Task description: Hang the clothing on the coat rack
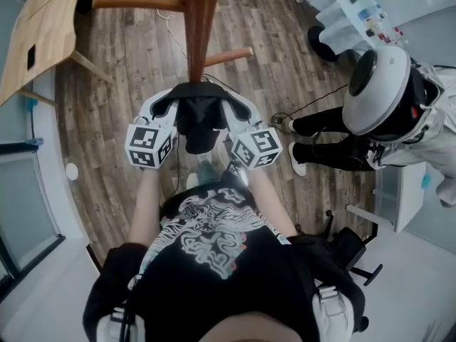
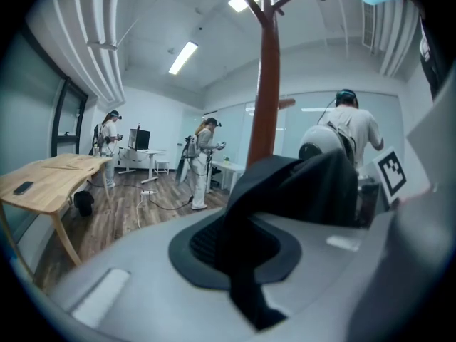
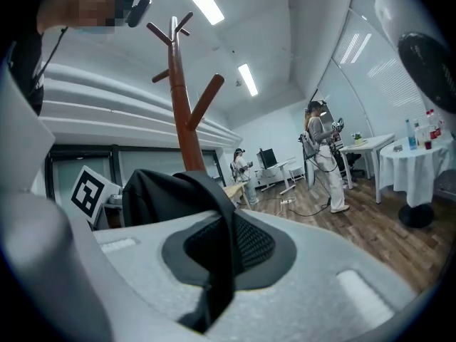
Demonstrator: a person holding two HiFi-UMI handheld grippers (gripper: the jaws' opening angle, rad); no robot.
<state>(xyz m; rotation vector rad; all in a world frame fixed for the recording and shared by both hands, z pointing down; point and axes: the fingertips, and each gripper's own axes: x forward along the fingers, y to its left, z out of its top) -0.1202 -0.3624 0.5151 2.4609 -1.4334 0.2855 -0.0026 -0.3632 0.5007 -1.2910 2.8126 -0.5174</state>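
Both forearms reach forward, side by side, at chest level. Left gripper and right gripper are each clamped on an edge of the black garment, which is bunched between them. The garment is held up just in front of the rack pole, with cloth pinched between both pairs of jaws.

- No words, numbers or brand names can be read in any view.
- Black-and-white square code patterns, without letters, are carried by two white plastic cubes at 9 and 3 o'clock.
- White swirling print on the black cotton T-shirt, 6 o'clock: no lettering made out.
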